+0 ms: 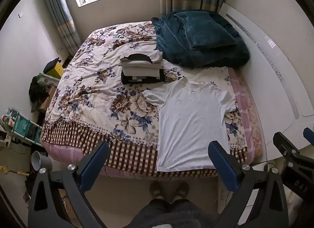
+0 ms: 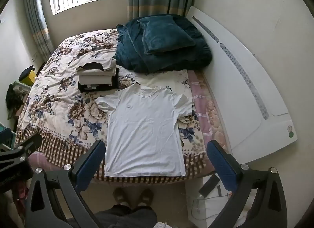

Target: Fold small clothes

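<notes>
A white T-shirt (image 1: 193, 121) lies flat and spread out, collar away from me, on the near right part of the floral bedspread (image 1: 102, 98); it also shows in the right wrist view (image 2: 145, 129). A stack of folded clothes (image 1: 142, 68), white over black, sits behind it on the bed (image 2: 98, 77). My left gripper (image 1: 159, 161) is open and empty, held above the bed's near edge, its right finger over the shirt's hem. My right gripper (image 2: 156, 159) is open and empty above the shirt's hem. The right gripper also shows at the right edge of the left wrist view (image 1: 290, 145).
A folded dark teal blanket with a pillow (image 1: 200, 37) lies at the bed's far right by the white headboard (image 1: 274, 70). A nightstand with a phone (image 2: 209, 184) stands at the right. Cluttered shelves (image 1: 21, 127) stand left of the bed. My feet (image 1: 168, 188) are on the floor.
</notes>
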`<state>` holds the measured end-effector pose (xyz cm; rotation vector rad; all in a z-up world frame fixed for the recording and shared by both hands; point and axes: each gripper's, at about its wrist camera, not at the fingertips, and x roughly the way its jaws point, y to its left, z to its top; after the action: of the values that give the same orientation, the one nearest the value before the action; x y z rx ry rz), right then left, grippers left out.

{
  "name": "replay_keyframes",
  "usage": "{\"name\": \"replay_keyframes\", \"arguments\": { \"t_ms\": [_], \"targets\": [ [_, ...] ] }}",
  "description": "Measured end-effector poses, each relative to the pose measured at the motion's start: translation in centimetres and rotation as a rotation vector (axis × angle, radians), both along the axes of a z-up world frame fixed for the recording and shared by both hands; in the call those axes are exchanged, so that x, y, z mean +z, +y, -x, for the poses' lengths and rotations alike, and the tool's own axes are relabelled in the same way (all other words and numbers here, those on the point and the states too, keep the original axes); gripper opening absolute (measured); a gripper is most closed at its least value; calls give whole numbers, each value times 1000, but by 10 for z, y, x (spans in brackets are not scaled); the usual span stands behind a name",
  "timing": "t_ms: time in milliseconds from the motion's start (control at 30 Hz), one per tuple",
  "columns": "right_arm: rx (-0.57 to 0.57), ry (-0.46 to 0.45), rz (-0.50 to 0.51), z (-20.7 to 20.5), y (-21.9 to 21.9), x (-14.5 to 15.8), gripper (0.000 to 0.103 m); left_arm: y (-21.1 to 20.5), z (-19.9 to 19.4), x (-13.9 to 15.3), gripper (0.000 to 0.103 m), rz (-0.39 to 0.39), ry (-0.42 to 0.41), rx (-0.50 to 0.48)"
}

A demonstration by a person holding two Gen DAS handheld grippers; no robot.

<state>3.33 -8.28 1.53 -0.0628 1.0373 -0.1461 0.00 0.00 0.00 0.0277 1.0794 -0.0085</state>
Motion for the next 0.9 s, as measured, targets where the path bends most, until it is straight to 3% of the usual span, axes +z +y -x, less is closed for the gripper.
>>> {"name": "replay_keyframes", "arguments": {
  "t_ms": [900],
  "targets": [
    [4,-8,-8,-1,4,7,103,0,0,15,103,4,-28,-2]
  ]
}}
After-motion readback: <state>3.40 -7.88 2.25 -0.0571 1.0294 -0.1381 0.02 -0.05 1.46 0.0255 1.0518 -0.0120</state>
